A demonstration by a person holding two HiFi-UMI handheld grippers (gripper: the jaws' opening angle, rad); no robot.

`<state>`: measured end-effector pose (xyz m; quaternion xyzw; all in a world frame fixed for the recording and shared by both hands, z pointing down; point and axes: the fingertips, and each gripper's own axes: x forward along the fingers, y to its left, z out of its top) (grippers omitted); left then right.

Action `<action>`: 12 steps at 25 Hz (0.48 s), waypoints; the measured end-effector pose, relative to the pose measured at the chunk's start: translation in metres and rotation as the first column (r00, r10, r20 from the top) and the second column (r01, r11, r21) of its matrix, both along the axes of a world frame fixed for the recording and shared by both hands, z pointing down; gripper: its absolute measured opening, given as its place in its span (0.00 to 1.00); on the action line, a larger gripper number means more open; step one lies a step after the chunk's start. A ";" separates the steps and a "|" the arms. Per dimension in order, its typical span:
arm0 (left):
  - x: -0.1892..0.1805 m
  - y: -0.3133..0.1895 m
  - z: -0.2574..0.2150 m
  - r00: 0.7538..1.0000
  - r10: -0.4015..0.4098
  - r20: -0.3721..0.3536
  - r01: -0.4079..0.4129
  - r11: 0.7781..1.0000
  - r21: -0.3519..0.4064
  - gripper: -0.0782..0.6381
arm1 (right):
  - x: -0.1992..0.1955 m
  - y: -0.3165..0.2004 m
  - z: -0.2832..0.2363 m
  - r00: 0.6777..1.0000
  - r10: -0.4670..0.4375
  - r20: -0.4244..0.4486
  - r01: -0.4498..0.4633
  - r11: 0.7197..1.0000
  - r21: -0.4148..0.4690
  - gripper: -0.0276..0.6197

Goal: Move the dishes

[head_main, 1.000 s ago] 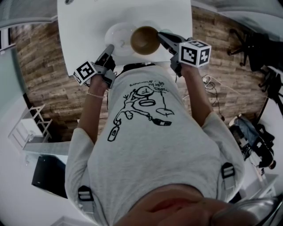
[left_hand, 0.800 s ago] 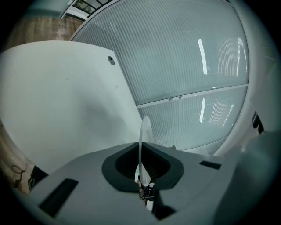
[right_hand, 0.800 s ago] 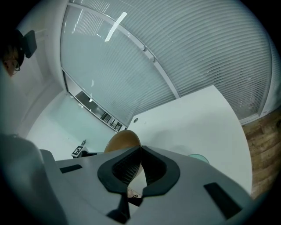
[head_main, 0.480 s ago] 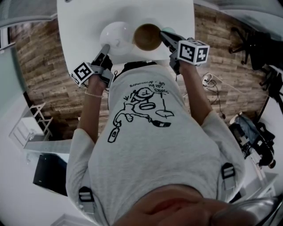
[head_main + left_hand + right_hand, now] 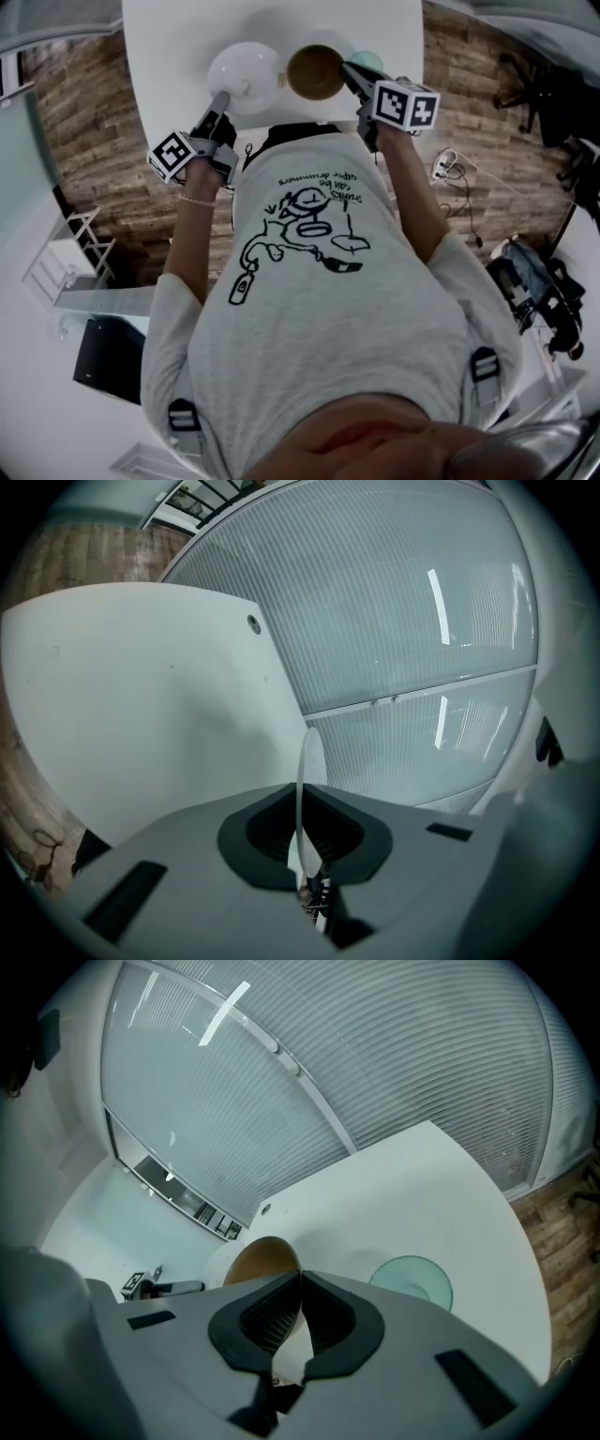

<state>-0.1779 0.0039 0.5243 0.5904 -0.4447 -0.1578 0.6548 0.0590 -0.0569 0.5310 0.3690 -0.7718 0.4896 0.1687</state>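
In the head view a white plate point(image 5: 246, 75) hangs over the near part of the white table point(image 5: 169, 56). My left gripper point(image 5: 223, 97) is shut on its near rim; in the left gripper view the plate point(image 5: 308, 761) stands edge-on between the jaws of that gripper point(image 5: 302, 803). Beside it on the right is a brown bowl point(image 5: 315, 72), with my right gripper point(image 5: 345, 70) shut on its rim. The right gripper view shows the bowl point(image 5: 261, 1258) just left of the closed jaws of that gripper point(image 5: 300, 1283). A green glass plate point(image 5: 411, 1283) lies on the table, right of the bowl.
A ribbed glass partition point(image 5: 394, 602) rises beyond the table's far edge. A small round cable hole point(image 5: 253, 622) sits near that edge. Wooden floor point(image 5: 84, 122) lies on both sides, with cables point(image 5: 448, 164) and a black office chair point(image 5: 539, 94) to the right.
The white plate has shifted left and no longer overlaps the bowl. The right gripper has carried the brown bowl further over the table and lower.
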 end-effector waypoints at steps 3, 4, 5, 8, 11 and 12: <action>-0.002 0.000 0.002 1.000 0.000 0.004 0.000 1.000 -0.006 0.12 | 0.000 0.001 0.011 1.000 0.021 -0.007 -0.021 1.000 -0.017 0.10; -0.002 0.001 0.002 1.000 0.000 0.004 0.000 1.000 -0.008 0.12 | -0.001 0.002 0.015 1.000 0.031 -0.005 -0.031 0.999 -0.024 0.10; -0.003 0.002 0.004 1.000 0.000 0.003 0.000 1.000 -0.011 0.12 | -0.001 0.003 0.019 0.999 0.042 -0.001 -0.042 0.999 -0.031 0.10; -0.006 0.004 0.007 1.000 -0.001 0.004 0.001 1.000 -0.020 0.12 | -0.002 0.006 0.029 0.997 0.076 0.007 -0.076 0.996 -0.050 0.10; -0.005 0.004 0.008 1.000 -0.002 0.008 0.002 1.000 -0.024 0.12 | 0.003 0.007 0.039 0.995 0.104 0.001 -0.104 0.992 -0.065 0.10; -0.004 0.003 0.009 1.000 -0.001 0.011 0.001 1.000 -0.026 0.12 | 0.005 0.007 0.042 0.994 0.111 -0.001 -0.110 0.991 -0.069 0.10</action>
